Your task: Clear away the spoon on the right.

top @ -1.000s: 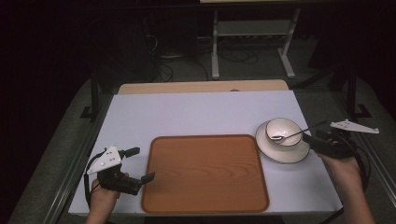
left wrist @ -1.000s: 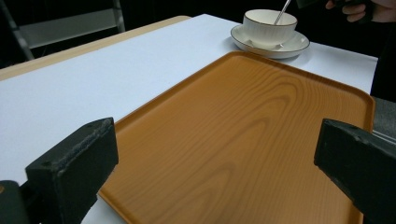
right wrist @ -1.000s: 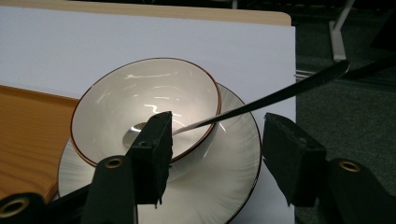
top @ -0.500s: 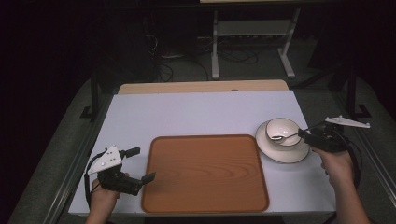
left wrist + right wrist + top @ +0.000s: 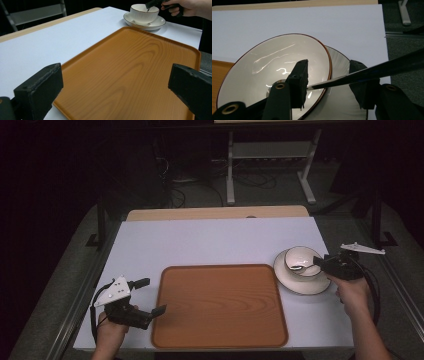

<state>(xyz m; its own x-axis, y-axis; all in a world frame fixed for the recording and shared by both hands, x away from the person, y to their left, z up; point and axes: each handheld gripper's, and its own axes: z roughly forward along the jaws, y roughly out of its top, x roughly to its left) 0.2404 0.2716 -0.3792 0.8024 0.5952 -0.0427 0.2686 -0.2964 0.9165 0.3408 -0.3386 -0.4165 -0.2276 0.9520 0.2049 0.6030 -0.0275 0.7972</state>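
Right gripper (image 5: 327, 82), jaws closing but not yet clamped, straddles the spoon (image 5: 367, 72) in the bowl (image 5: 262, 65), lower centre. Left gripper (image 5: 112, 92) stands apart. An off-centre pinch could tip the bowl.

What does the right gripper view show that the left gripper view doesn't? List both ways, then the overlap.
Right gripper view: the glossy inside of the bowl, with the spoon handle and the bowl's rim between the jaws of the right gripper, which have just been closing. Left gripper view: the left gripper, jaws wide apart, facing the tray and its wood grain, and the person's hand by the bowl. Shared: bowl, saucer, tray, white table.
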